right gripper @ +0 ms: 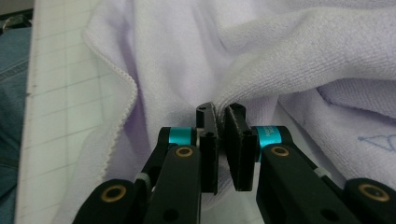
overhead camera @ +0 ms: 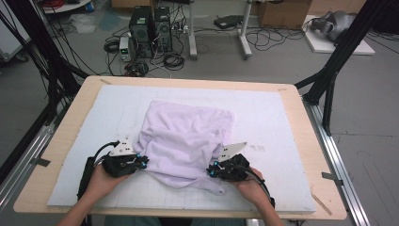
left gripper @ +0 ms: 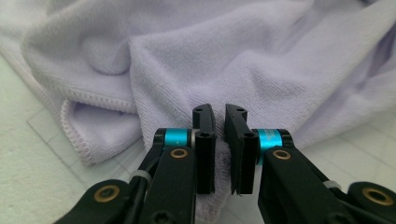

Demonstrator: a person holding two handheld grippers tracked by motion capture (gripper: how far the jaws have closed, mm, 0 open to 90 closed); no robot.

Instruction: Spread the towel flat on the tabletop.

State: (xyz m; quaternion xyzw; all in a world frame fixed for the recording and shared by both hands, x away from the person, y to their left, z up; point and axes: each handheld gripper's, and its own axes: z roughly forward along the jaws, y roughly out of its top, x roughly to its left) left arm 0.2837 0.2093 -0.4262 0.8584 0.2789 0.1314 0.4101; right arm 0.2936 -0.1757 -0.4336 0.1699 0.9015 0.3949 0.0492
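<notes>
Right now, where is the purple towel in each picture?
High view: the lavender towel lies crumpled mid-table on the white mat.
Left gripper view: it fills the upper frame, pinched between the jaws.
Right gripper view: it spreads above and around the jaws.
Shared landmark: the towel's stitched hem.

- towel (overhead camera: 188,136): lilac terry cloth, soft matt nap, stitched hem
- mat (overhead camera: 263,117): pale, matt, faint printed grid
- table (overhead camera: 301,117): light wood edge, smooth
- left gripper (left gripper: 219,116) and right gripper (right gripper: 220,114): matt black plastic, glossy blue metal collars, brass rivets
</notes>
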